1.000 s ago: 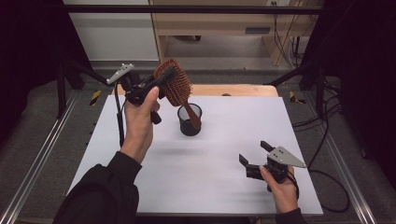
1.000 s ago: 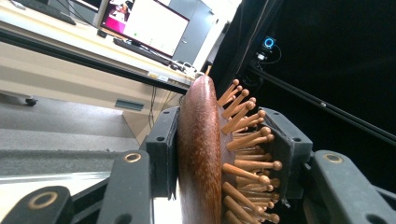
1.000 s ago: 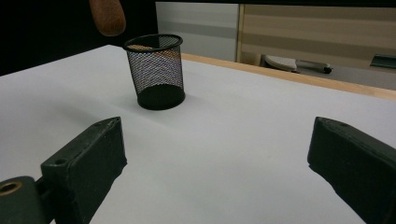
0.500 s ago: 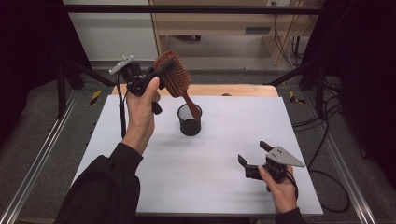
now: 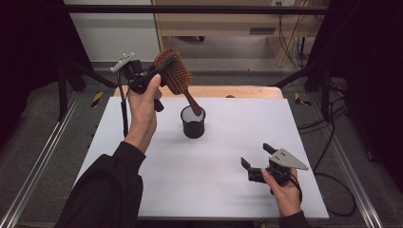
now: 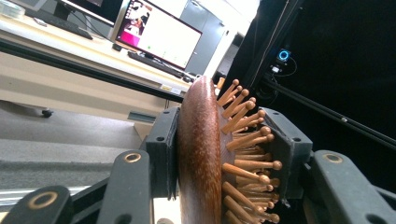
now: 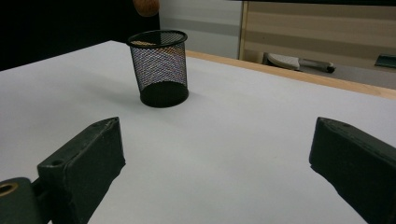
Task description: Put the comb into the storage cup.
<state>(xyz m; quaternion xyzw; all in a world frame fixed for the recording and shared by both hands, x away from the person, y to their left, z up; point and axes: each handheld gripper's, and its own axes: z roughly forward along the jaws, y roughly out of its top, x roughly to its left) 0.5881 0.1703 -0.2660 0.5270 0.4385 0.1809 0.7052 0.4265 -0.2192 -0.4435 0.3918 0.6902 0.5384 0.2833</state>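
Observation:
My left gripper (image 5: 159, 73) is raised above the back left of the white table top (image 5: 214, 180), shut on the head of a wooden paddle hairbrush (image 5: 178, 78). The brush slants down to the right, and its handle tip hangs just over the mouth of a black mesh cup (image 5: 192, 124). In the left gripper view the brush's wooden back (image 6: 198, 154) and pegs sit clamped by my left gripper (image 6: 224, 149). My right gripper (image 5: 256, 155) rests low at the front right, open and with nothing in it. From the right gripper (image 7: 215, 135) view, the cup (image 7: 159, 67) stands ahead with the handle tip (image 7: 145, 5) above it.
A wooden table edge (image 5: 237, 91) runs behind the white top. Metal rails (image 5: 43, 161) flank the table, and cables (image 5: 332, 142) lie at the right. A grey tool with a dark handle (image 7: 299, 61) lies beyond the far edge. Monitors (image 6: 159, 35) stand in the background.
The left hand has lifted the brush slightly and shifted it left, so the handle has come up out of the cup. The right gripper has stayed still.

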